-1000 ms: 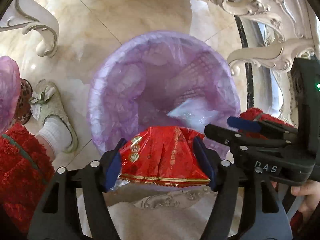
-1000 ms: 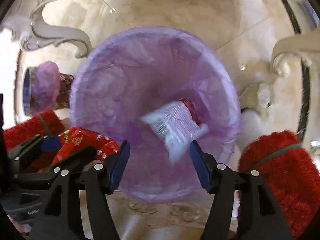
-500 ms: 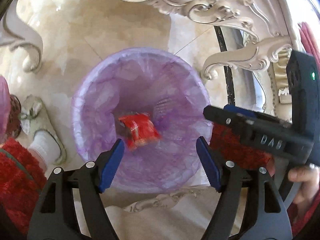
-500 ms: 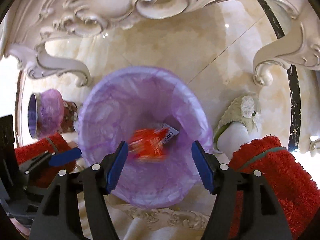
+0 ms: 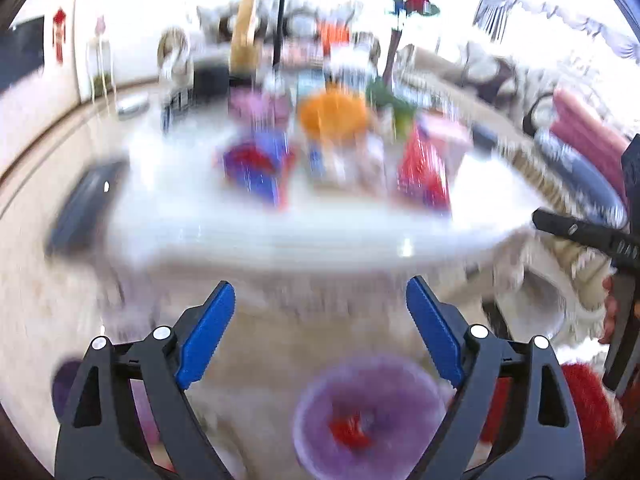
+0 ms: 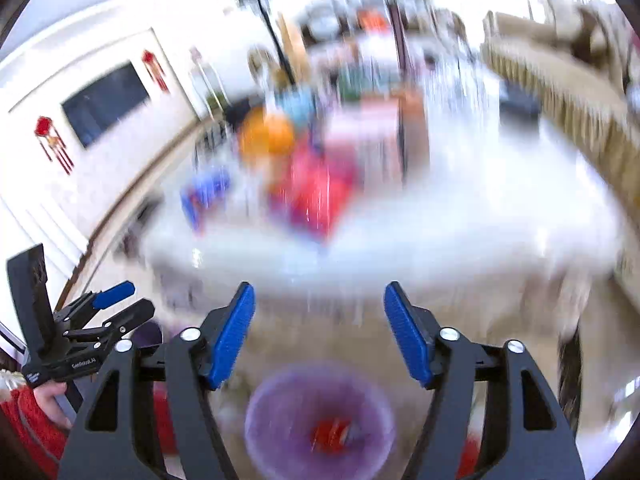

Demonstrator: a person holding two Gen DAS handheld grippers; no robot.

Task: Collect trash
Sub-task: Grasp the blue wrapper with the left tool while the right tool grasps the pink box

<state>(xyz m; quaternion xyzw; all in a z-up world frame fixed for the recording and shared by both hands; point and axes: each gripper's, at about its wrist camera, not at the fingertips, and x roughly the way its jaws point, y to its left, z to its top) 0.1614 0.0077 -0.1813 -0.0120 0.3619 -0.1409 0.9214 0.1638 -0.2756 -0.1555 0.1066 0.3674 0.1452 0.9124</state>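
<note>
While both pictures are smeared with blur, the two tools show up sharp. The left gripper [image 5: 320,334] points out over the white table [image 5: 320,232] and tips a bit down. Its blue pads [image 5: 206,340] stand wide apart with nothing between them, and its jaws have just been opening. The right gripper [image 6: 320,330] points the same way, over the table and a bit down. Its blue pads [image 6: 234,336] are also apart and hold nothing, and its jaws have just been opening too.

In the right wrist view the left gripper sits low on the left side, with a hand [image 6: 52,402] in a fuzzy red sleeve [image 6: 28,428] around its handle. In the left wrist view the right gripper [image 5: 576,236] pokes in from the right edge.

Down on the floor, below and between the fingers, stands the bin with a purple bag [image 5: 368,416] in it. The red wrapper [image 5: 348,426] lies inside the bin at the bottom, with a pale scrap just beside it, too blurry to name.

On the table, well apart from the bin, lie more bright packets: a red one [image 5: 422,172], a blue and red one [image 5: 256,164], and something round and orange [image 5: 332,114]. They are too blurry to tell what they are.
</note>
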